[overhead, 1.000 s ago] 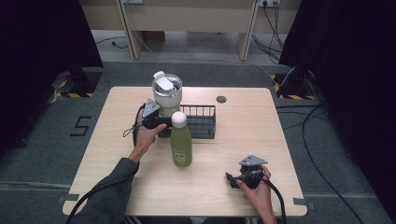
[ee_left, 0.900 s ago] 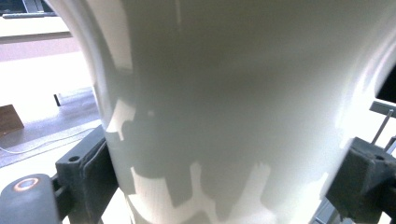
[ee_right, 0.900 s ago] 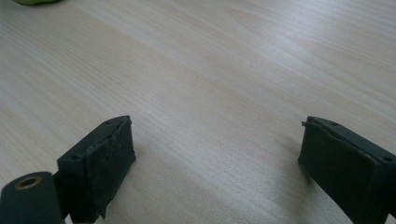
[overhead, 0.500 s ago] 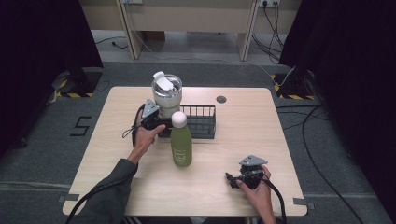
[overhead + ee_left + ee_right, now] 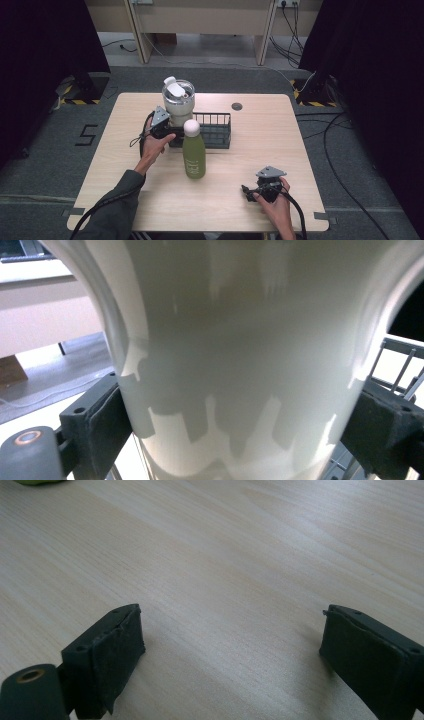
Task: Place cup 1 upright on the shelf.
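The white tumbler (image 5: pixel 178 102) is standing upright just above the middle of the high view, in the left end of the black wire basket (image 5: pixel 212 131), its flip lid raised. Up close in the left gripper view its smooth tapered wall (image 5: pixel 240 355) is spreading across the frame, with a dark pad (image 5: pixel 107 427) pressing on one flank and the other pad on the opposite flank. So the left gripper (image 5: pixel 167 131) is clamping the tumbler low on its body.

Judging by the glossy, rigid shell, the tumbler is likely slippery and stiff rather than fragile, and possibly weighty if filled; the taper could let it slide down through the pads, so a firm hold on the lower body, kept upright, looks right.

Just below the basket, the green bottle (image 5: pixel 194 150) is standing close by, a thing to clear in any lift. Toward the lower right, the right gripper (image 5: pixel 255 192) is resting on the wooden table (image 5: pixel 300 150), jaws spread wide with nothing but bare tabletop between them.
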A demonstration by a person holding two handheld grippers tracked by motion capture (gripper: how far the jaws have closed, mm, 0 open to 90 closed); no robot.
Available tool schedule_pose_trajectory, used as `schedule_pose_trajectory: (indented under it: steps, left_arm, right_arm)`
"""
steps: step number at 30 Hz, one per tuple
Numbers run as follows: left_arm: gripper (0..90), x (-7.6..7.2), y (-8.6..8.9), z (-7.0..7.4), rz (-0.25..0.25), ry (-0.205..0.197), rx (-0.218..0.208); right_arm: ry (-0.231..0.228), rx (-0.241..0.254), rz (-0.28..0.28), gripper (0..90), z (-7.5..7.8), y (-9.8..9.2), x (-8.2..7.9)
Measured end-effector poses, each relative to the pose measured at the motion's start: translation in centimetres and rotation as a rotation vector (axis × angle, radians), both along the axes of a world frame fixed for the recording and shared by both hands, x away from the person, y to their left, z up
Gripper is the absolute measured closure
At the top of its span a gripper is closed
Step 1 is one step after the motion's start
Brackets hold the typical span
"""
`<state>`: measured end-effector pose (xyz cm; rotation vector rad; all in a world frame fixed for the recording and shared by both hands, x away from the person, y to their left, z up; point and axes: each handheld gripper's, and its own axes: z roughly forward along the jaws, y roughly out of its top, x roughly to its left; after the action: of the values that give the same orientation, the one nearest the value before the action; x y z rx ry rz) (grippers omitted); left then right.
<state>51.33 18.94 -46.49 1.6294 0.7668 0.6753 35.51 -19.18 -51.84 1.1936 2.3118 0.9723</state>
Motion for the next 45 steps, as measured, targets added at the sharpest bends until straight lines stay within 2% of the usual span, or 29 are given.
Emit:
schedule_pose_trajectory:
  steps: [7, 9, 15, 25, 38, 40, 45]
  left_arm:
    - [10.4, -0.1, 0.3, 0.0, -0.010, -0.003, -0.004]
    - [9.9, -0.2, 0.3, 0.2, -0.010, -0.010, 0.014]
    - [9.4, -0.5, 0.6, 0.6, -0.013, -0.027, 0.004]
    - [11.6, -1.3, 1.3, 1.0, -0.013, -0.013, 0.000]
    - [14.5, -2.9, 2.2, 1.4, -0.023, 0.007, 0.027]
    - [14.5, -3.2, 2.4, 1.5, -0.024, 0.007, 0.015]
    - [14.5, -3.7, 2.9, 1.7, -0.025, 0.010, 0.019]
  right_arm:
    - [-0.002, 0.001, 0.000, 10.5, 0.0, 0.0, 0.0]
    - [-0.002, 0.000, 0.000, 10.5, 0.0, 0.0, 0.0]
    - [-0.002, 0.000, 0.000, 10.5, 0.0, 0.0, 0.0]
    - [-0.002, 0.001, 0.000, 10.4, 0.0, 0.0, 0.0]
    - [-0.001, 0.001, 0.000, 10.4, 0.0, 0.0, 0.0]
    - [-0.002, 0.000, 0.000, 10.4, 0.0, 0.0, 0.0]
    - [-0.002, 0.000, 0.000, 10.4, 0.0, 0.0, 0.0]
